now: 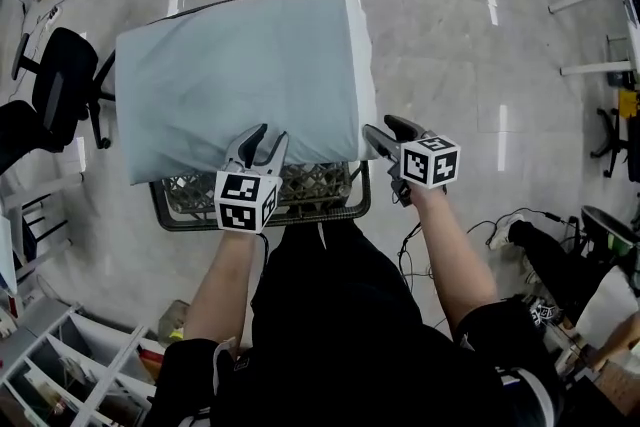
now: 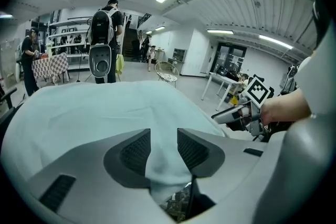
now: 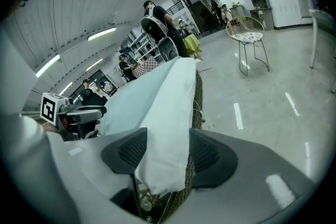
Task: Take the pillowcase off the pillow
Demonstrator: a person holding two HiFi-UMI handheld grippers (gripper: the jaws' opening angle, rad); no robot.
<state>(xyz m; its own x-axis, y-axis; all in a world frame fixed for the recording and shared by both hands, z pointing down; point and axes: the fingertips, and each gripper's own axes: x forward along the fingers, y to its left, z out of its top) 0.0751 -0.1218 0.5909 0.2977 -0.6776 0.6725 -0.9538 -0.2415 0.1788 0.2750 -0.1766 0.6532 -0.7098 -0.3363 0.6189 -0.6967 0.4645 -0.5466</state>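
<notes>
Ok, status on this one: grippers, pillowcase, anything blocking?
Left gripper open, astride near edge of pillowcase. Right gripper open around white corner of pillow. Pillowcase still on, pillow resting on basket. Nothing blocking.

Head cam: overhead, steeply down on pillow (image 1: pixel 240 75), basket (image 1: pixel 320 187), L gripper (image 1: pixel 268 135) and R gripper (image 1: pixel 380 126) mid-frame. L gripper cam: close, low, looks along pillow top. R gripper cam: close at pillow's white end. All share pillow; each gripper cam catches other gripper.
</notes>
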